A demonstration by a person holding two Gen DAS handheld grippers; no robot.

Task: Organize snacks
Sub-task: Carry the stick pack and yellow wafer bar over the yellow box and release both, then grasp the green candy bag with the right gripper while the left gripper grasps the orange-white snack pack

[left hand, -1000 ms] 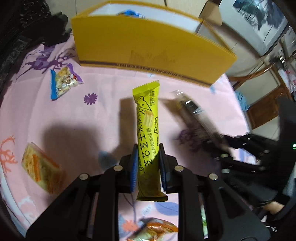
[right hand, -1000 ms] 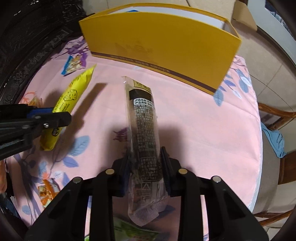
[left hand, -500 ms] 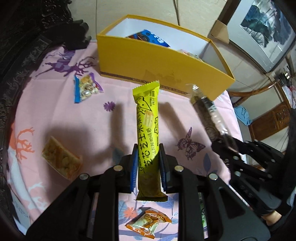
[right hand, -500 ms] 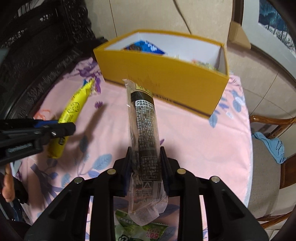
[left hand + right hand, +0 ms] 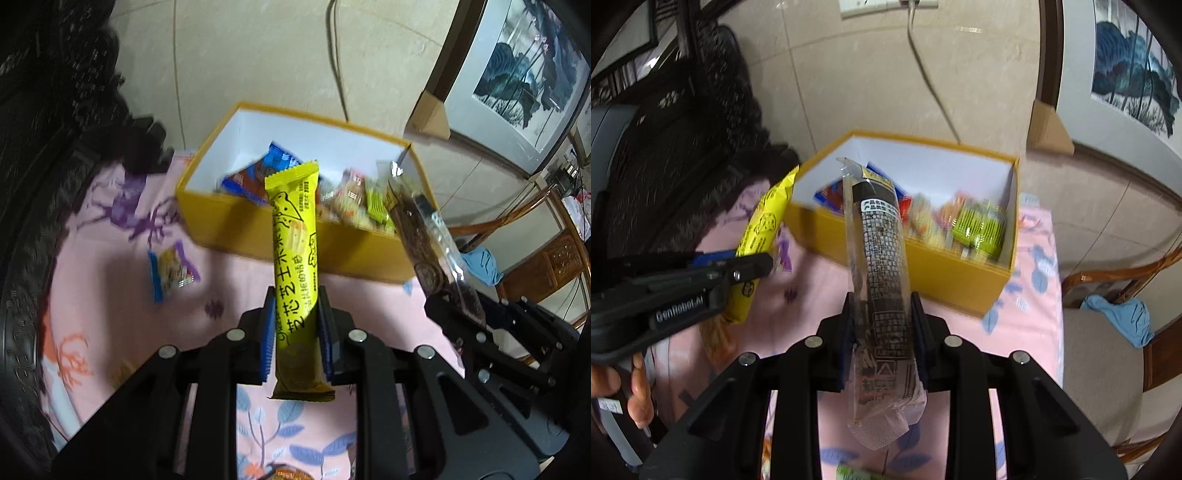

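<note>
My left gripper (image 5: 296, 317) is shut on a long yellow snack bar (image 5: 295, 251), held up in the air before the open yellow box (image 5: 240, 218). My right gripper (image 5: 880, 317) is shut on a clear-wrapped dark cookie roll (image 5: 881, 254), also raised, pointing at the yellow box (image 5: 945, 273). The box holds several packets, blue at the left and green at the right. In the right wrist view the left gripper (image 5: 753, 266) with its yellow bar (image 5: 762, 225) sits at the left. In the left wrist view the right gripper (image 5: 452, 302) with the dark roll (image 5: 424, 236) sits at the right.
A small blue-edged snack packet (image 5: 171, 271) lies on the pink floral tablecloth (image 5: 110, 302) left of the box. More wrappers peek in at the bottom edges (image 5: 849, 472). A wooden chair with a blue cloth (image 5: 1119, 317) stands at the right; dark carved furniture (image 5: 665, 166) stands at the left.
Both grippers have risen with their snacks and tilted up, so the inside of the yellow box and the wall behind now show. The table looks farther below.
</note>
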